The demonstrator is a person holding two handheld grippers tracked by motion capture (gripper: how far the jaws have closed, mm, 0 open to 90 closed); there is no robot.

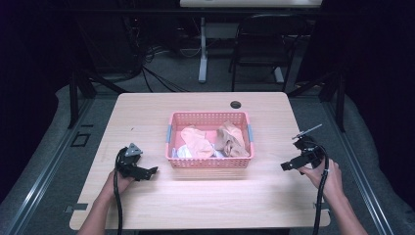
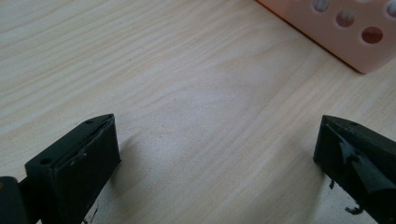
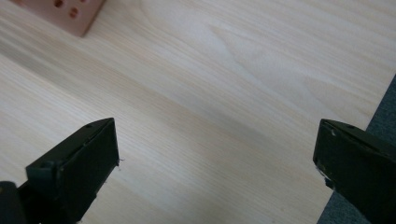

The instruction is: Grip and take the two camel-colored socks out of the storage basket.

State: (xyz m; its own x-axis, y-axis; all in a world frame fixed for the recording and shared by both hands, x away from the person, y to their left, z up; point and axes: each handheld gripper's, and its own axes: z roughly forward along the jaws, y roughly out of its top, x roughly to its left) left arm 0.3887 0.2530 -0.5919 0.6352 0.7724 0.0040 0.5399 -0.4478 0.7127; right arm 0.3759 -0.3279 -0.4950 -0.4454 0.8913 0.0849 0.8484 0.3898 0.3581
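A pink perforated basket [image 1: 210,164] stands at the middle of the wooden table [image 1: 205,196]. Inside it lie a peach cloth [image 1: 196,142], a tan cloth [image 1: 231,139] and a bit of white cloth [image 1: 183,152]. My left gripper [image 1: 150,171] rests low over the table to the left of the basket, open, with bare wood between its jaws. A corner of the basket [image 2: 355,42] shows in the left gripper view. My right gripper [image 1: 288,165] is held to the right of the basket near the table's right edge, open and holding nothing. The basket corner [image 3: 70,16] sits far off in the right gripper view.
A round cable hole [image 1: 236,104] lies in the table behind the basket. A black chair [image 1: 262,44] and a white desk leg [image 1: 202,49] stand beyond the table. Grey floor [image 3: 383,116] shows past the table's right edge.
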